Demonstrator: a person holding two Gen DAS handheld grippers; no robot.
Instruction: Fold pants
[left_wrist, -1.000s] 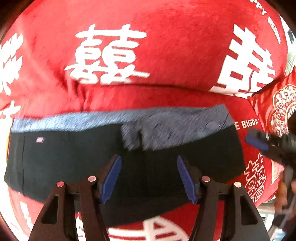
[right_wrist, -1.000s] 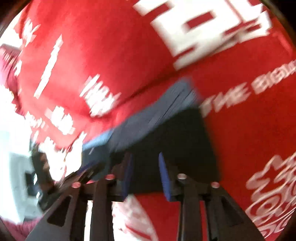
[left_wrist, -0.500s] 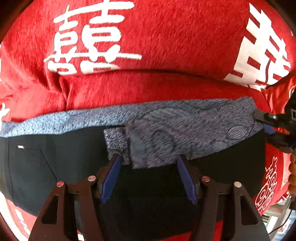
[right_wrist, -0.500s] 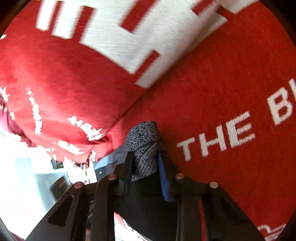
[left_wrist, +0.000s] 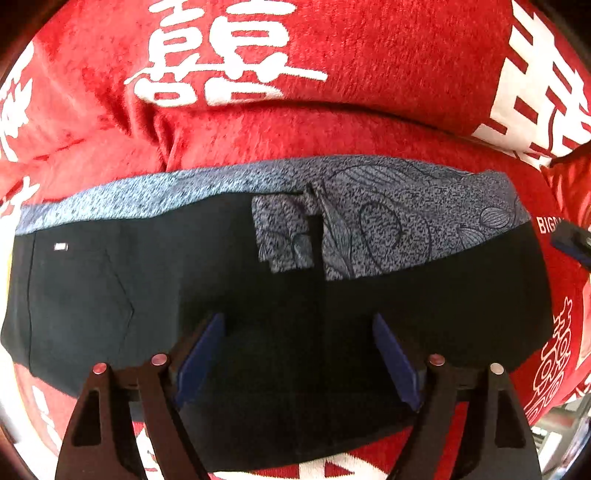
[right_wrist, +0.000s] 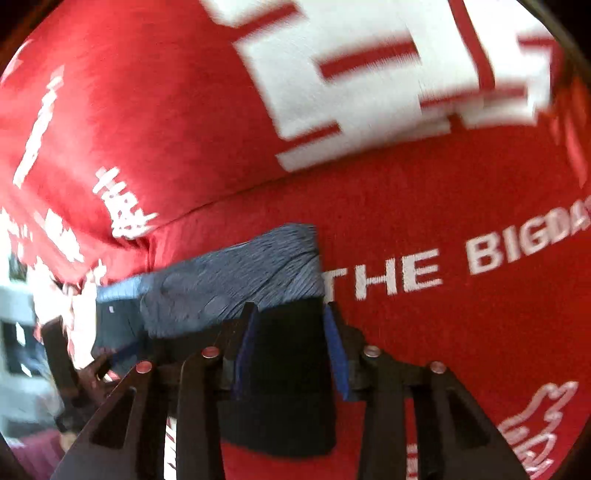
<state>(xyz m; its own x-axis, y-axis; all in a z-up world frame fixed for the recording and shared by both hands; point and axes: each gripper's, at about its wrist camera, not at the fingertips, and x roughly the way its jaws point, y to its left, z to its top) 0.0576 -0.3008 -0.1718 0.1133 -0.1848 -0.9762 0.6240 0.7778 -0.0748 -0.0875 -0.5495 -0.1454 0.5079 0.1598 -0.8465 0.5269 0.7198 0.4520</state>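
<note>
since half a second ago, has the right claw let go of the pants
Yes. The right claw has opened and backed off the pants waistband, away from the THE lettering.

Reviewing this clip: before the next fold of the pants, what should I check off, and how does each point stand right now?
1. Pants lie flat on the red blanket: ok, black side spread wide, no big bunching.
2. Grey patterned layer lined up along the far edge: not ok, a flap near the middle is turned back over the black.
3. Left tongs free of cloth: ok, jaws wide apart above the pants with nothing between them.
4. Right tongs free of cloth: cannot tell, the black corner lies between the jaws and the view is blurred.
5. Right end of the pants squared off: ok, corner looks straight.
</note>
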